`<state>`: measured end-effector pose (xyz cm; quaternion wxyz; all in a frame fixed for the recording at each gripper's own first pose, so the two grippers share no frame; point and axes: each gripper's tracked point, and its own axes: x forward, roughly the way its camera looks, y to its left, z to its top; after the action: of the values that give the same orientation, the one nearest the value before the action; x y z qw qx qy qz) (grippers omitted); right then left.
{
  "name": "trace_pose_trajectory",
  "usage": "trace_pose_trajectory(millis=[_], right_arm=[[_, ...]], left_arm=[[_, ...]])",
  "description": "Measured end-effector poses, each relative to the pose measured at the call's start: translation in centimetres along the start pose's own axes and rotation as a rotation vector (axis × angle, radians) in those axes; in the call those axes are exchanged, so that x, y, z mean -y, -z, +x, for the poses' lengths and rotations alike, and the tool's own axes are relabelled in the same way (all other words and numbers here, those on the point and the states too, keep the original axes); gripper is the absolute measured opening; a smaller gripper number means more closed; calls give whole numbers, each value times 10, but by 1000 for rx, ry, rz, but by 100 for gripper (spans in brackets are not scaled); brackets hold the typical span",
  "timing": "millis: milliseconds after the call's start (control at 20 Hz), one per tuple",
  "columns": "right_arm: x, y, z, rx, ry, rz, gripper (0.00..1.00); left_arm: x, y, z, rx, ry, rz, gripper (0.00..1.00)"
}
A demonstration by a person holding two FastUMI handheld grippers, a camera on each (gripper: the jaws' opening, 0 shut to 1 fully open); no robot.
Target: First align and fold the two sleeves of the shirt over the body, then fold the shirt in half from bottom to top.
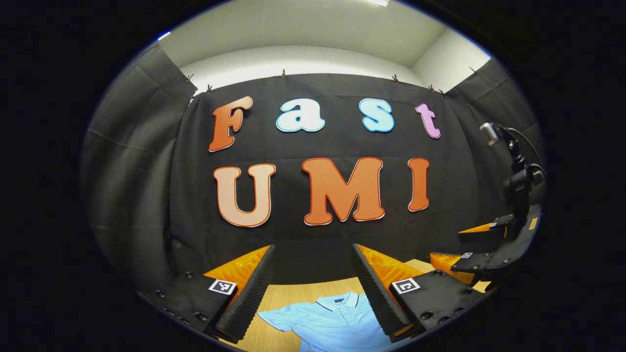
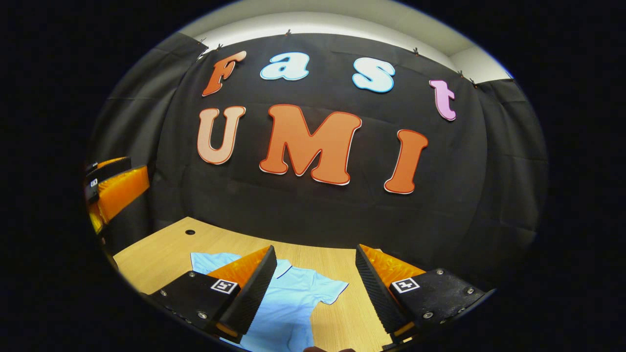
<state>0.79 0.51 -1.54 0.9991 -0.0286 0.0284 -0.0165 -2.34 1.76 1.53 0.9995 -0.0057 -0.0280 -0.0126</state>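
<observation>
A light blue polo shirt point(image 1: 332, 318) lies flat on the wooden table point(image 1: 283, 296), collar toward the booth wall. In the left gripper view my left gripper point(image 1: 313, 249) hovers above the collar, open, with nothing between its fingers. My right gripper point(image 1: 459, 244) shows at the right edge of that view, raised over the table with its jaws apart. In the right gripper view my right gripper point(image 2: 315, 249) is open above the shirt point(image 2: 293, 303), whose short sleeves point(image 2: 332, 291) spread out to either side. The left gripper point(image 2: 115, 183) appears at the far left, held high.
The black cloth wall stands close behind the table's far edge. A small round hole point(image 2: 190, 231) sits in the table point(image 2: 161, 254) near its back left corner. Bare wood lies left and right of the shirt.
</observation>
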Motion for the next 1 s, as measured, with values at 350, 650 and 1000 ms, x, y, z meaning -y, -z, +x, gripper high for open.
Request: trace_pose_trajectory(millis=[350,650,1000], right_arm=[[18,37,67,-131,-62,36,99],[43,98,125,-315,-75,93,99],[57,183,171,-548,-96,76,99]], left_arm=[[17,-3,17,12,-59,33,100],[31,2,32,-4,-105,3,99],[24,-2,31,-24,-217,11,99]])
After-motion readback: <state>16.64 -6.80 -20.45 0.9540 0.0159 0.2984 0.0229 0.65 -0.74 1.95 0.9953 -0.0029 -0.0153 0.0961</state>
